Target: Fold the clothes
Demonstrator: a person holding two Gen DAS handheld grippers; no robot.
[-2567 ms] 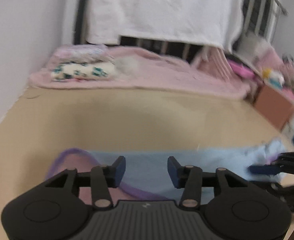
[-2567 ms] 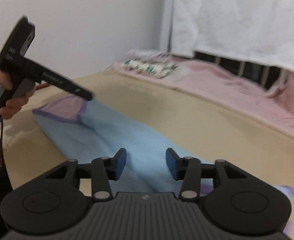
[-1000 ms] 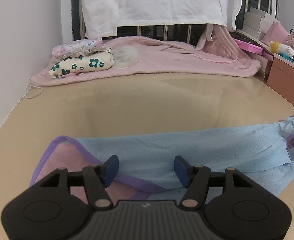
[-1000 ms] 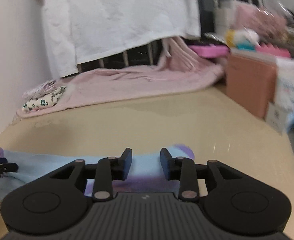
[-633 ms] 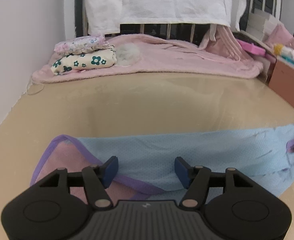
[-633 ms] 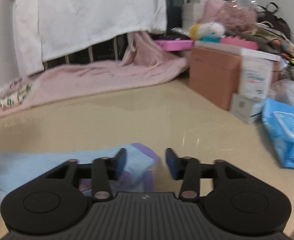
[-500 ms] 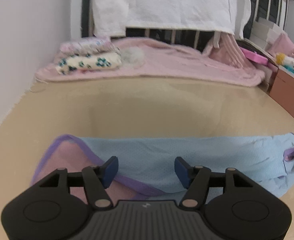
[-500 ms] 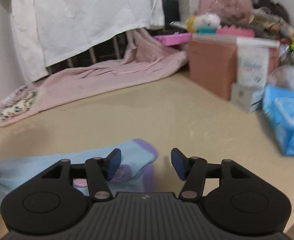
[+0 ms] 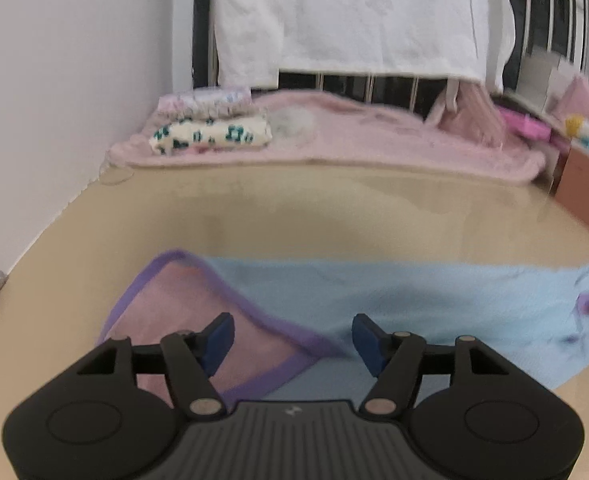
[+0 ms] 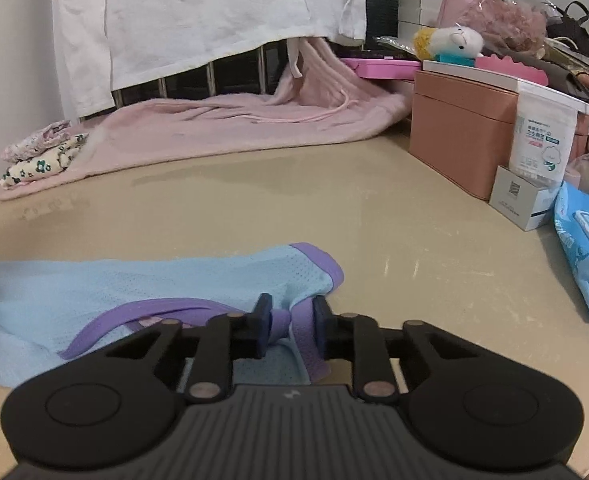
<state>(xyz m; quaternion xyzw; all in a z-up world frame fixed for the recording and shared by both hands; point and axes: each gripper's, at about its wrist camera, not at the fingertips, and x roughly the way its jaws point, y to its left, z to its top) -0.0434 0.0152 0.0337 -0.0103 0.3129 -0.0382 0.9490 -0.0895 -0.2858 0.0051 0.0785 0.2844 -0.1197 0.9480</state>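
Observation:
A light blue mesh garment (image 9: 394, 296) with purple trim and a pink inner side lies stretched across the beige table (image 9: 294, 216). My left gripper (image 9: 292, 338) is open and hovers over its left end, where the purple edge runs between the fingers. In the right wrist view the same garment (image 10: 134, 280) ends in a purple-trimmed corner. My right gripper (image 10: 290, 318) is shut on that purple trim at the garment's right end.
A pink blanket (image 9: 374, 140) with folded floral clothes (image 9: 210, 134) lies at the table's far edge under a hanging white sheet (image 10: 198, 12). A brown box (image 10: 458, 120), small cartons and a blue wipes pack (image 10: 586, 252) crowd the right side.
My right gripper has closed from open onto the purple trim at the garment's right end. The left gripper stays open over the left end, with only a small shift of view.

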